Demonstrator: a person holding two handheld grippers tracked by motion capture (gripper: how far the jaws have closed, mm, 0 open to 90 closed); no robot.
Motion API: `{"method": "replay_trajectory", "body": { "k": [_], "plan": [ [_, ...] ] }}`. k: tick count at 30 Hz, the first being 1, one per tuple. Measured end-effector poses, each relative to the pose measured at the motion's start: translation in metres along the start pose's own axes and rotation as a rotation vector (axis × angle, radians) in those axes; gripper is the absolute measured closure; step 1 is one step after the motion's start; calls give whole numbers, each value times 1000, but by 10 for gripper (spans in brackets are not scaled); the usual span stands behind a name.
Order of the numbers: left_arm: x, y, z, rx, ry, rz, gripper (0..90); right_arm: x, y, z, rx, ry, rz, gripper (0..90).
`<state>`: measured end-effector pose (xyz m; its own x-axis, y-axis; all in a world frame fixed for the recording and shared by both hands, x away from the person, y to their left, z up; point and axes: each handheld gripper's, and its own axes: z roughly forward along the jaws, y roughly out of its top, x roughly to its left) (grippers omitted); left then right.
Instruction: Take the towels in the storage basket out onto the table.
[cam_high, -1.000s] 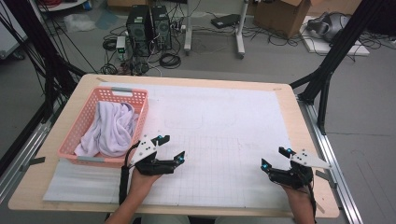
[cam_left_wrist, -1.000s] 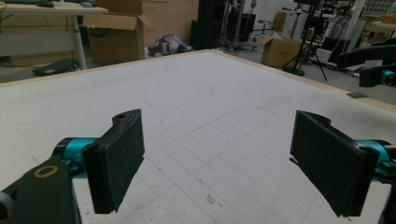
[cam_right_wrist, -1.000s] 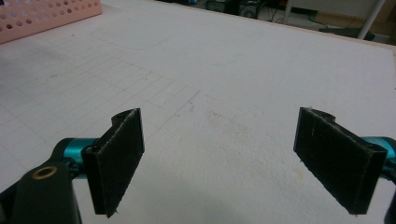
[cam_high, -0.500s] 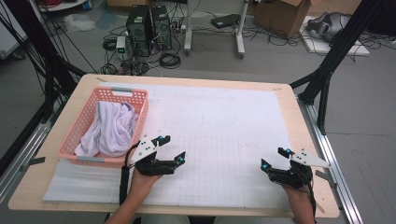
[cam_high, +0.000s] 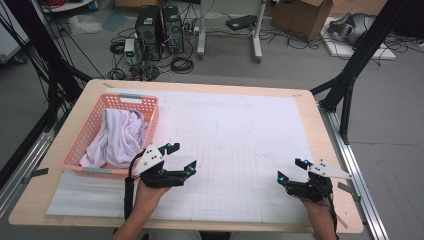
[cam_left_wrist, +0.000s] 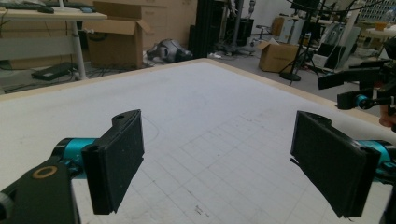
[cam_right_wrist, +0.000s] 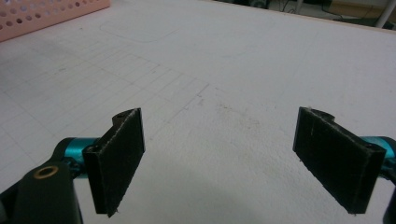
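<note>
A pink plastic basket (cam_high: 90, 131) stands at the left of the table with a pale lilac-white cloth (cam_high: 117, 137) bunched inside it. My left gripper (cam_high: 181, 156) hovers just right of the basket's near corner, open and holding nothing. My right gripper (cam_high: 291, 169) rests near the table's front right, also open and holding nothing. In the left gripper view its wide-apart pads (cam_left_wrist: 116, 163) frame the white gridded mat (cam_left_wrist: 201, 121), with the other gripper (cam_left_wrist: 369, 88) far off at the right. In the right gripper view the pads (cam_right_wrist: 119, 156) stand apart over the mat, the basket's (cam_right_wrist: 51, 14) wall at the top left.
The white gridded mat (cam_high: 235, 145) covers most of the wooden table (cam_high: 320, 145). Beyond the far edge the floor holds computer towers (cam_high: 160, 27), cables and cardboard boxes (cam_high: 300, 15). Black frame legs (cam_high: 350, 75) stand at the right, and metal rails run along both table sides.
</note>
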<state>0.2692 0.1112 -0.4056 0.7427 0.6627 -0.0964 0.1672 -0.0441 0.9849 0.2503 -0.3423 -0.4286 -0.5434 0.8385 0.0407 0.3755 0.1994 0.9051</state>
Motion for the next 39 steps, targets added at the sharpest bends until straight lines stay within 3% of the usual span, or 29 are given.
{"method": "replay_trajectory", "body": {
  "k": [7,11,19,23,26,39],
  "plan": [
    [10,17,-11,-5,7,-8,174,1,2,1,-21,10,-8,154],
    [15,31,-19,-40,15,-7,172,1,1,2,-19,13,-10,154],
    [30,51,-33,-68,64,8,170,2,1,1,-15,5,-11,154],
    [45,57,-40,-65,95,3,173,2,1,1,-17,5,-14,154],
    [59,58,-46,-79,113,-28,172,2,1,1,-17,3,-17,154],
    [106,61,-67,-26,237,-46,170,1,1,3,-9,5,-18,154]
  ]
}}
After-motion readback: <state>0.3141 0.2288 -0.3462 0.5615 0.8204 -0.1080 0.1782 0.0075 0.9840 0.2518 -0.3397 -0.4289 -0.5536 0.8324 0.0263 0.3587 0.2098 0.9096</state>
